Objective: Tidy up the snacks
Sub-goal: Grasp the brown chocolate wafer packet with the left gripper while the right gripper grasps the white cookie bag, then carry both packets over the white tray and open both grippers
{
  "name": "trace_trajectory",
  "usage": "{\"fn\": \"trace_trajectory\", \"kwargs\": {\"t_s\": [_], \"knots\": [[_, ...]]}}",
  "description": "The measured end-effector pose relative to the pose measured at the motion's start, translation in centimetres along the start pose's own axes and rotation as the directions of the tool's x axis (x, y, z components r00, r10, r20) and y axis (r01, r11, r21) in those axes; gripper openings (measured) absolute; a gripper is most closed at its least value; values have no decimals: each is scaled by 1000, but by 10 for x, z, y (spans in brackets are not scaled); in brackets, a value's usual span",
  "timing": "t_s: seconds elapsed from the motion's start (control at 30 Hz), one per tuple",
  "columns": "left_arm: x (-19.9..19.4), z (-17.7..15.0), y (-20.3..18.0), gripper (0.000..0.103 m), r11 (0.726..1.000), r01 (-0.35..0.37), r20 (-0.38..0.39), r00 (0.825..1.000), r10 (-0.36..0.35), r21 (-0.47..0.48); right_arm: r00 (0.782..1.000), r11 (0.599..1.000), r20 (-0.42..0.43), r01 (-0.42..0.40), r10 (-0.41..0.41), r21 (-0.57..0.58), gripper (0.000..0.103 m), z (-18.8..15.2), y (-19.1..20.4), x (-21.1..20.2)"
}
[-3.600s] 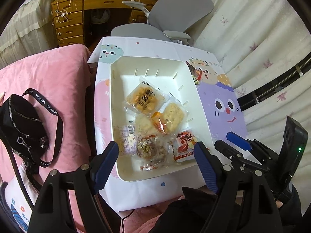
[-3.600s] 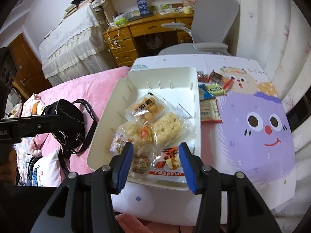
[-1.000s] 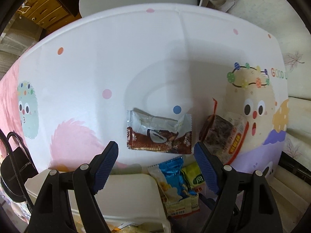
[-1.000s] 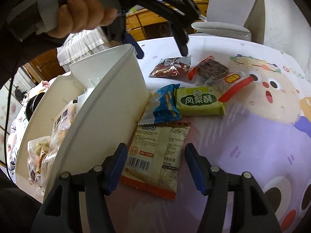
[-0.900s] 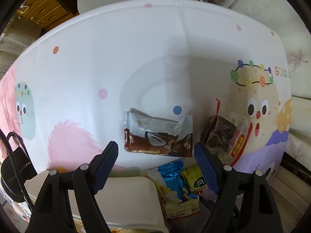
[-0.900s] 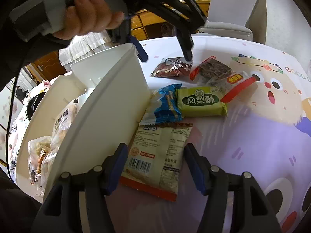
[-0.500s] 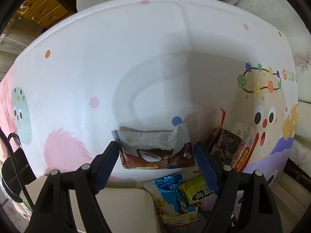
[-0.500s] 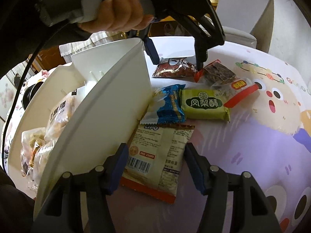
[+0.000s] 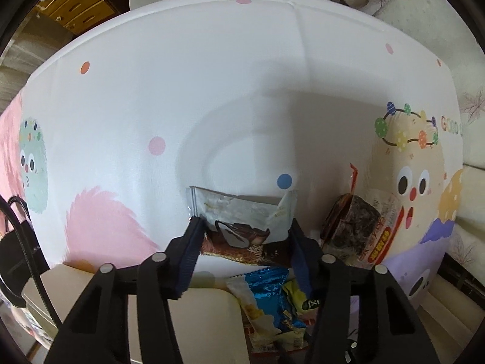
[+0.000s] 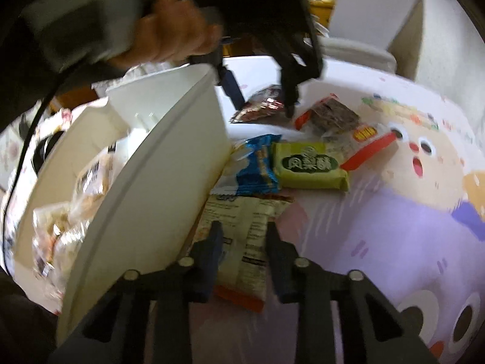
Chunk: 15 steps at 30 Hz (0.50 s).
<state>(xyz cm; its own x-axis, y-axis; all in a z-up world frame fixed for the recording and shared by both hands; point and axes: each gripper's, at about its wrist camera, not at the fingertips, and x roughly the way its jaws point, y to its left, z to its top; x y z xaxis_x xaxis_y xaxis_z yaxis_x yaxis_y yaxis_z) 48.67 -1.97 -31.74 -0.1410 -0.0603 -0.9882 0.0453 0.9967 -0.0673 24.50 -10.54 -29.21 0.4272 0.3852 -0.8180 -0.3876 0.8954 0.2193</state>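
My left gripper (image 9: 245, 230) has closed in on the brown-and-silver snack packet (image 9: 242, 212) on the table, its fingers touching both ends; it also shows in the right wrist view (image 10: 263, 103). My right gripper (image 10: 244, 230) has narrowed around the beige LIPO packet (image 10: 242, 230) beside the white bin (image 10: 145, 200). Between them lie a blue packet (image 10: 257, 166), a green packet (image 10: 309, 163) and a dark cake in a clear red-edged wrapper (image 10: 333, 118). The bin holds several wrapped snacks (image 10: 69, 212).
The table (image 9: 182, 91) has a white cartoon cloth, purple at the right (image 10: 409, 242). A grey chair (image 10: 369, 15) stands behind it. A black bag (image 9: 12, 257) lies at the left on pink bedding.
Both grippers dropped lower and closed from wide open: the left around the brown packet, the right around the beige packet. The right view is motion-blurred.
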Motion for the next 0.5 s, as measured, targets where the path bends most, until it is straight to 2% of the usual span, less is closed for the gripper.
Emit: {"fn": "trace_trajectory", "kwargs": {"t_s": [0.03,0.17,0.5], "knots": [[-1,-4,3,48,1000,6,2,1000,-6,-3,1000,1000,-1,-1,1,23,16,1,-4,-2],[-6,-9,9,41,999,37,13,999,-37,-18,1000,1000,-5,8,-8,30,3,4,-6,-6],[-26,-22,17,31,997,79,69,995,-78,-23,1000,998,-2,25,-25,50,1,1,-5,-20]]}}
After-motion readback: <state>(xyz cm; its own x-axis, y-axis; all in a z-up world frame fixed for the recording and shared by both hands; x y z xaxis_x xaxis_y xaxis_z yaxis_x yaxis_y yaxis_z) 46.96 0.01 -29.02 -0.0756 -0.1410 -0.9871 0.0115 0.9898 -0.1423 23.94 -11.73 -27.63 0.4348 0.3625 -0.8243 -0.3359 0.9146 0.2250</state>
